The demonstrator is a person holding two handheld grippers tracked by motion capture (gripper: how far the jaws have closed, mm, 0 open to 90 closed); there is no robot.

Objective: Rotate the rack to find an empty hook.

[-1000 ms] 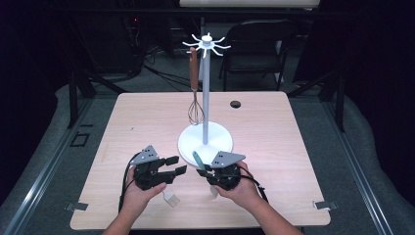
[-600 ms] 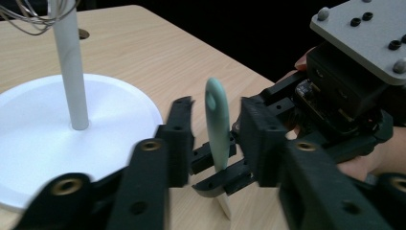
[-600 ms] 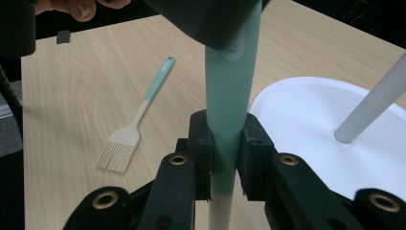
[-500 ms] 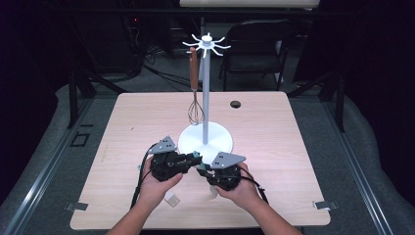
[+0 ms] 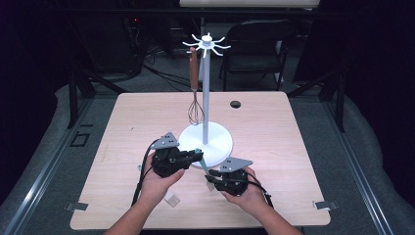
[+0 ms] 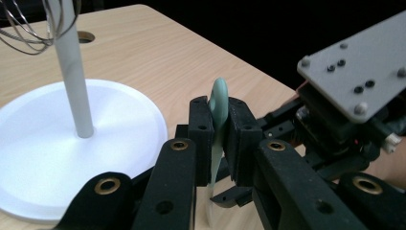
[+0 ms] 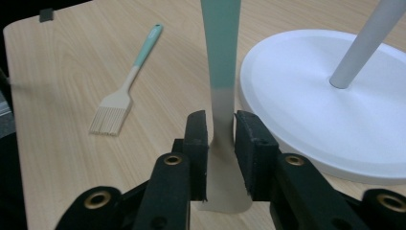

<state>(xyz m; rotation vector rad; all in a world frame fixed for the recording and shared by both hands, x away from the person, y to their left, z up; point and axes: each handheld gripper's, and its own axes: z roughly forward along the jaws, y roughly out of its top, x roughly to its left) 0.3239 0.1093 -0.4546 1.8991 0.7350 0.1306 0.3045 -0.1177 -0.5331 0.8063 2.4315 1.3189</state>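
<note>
Nearest the person, the right gripper (image 5: pixel 211 180) is clamping its jaws on the beige lower stretch of a spatula (image 7: pixel 221 72), just above the flat blade; the tool is slim, beige at the blade end and pale green along the handle, and it is being held above the table between the two hands. The left gripper (image 5: pixel 199 157) has just been closing its jaws, and they are now pressing on the rounded green tip of the handle, which is sticking up between the pads (image 6: pixel 201 129) in the left gripper view. So both grippers are gripping the same spatula, one at each end, just in front of the white round base of a stand (image 5: pixel 215 142). A pastry brush (image 7: pixel 125 91) with a green and beige handle and pale bristles is lying flat on the light wooden table (image 5: pixel 293 147), apart from the spatula. Farther off, the stand's pole is rising to a ring of white hooks, and a whisk (image 5: pixel 195 93) with a brown handle is hanging from one hook. Beyond the table, a dark chair (image 5: pixel 254 44) and cables are sitting in a dim room. No readable writing is showing.
</note>
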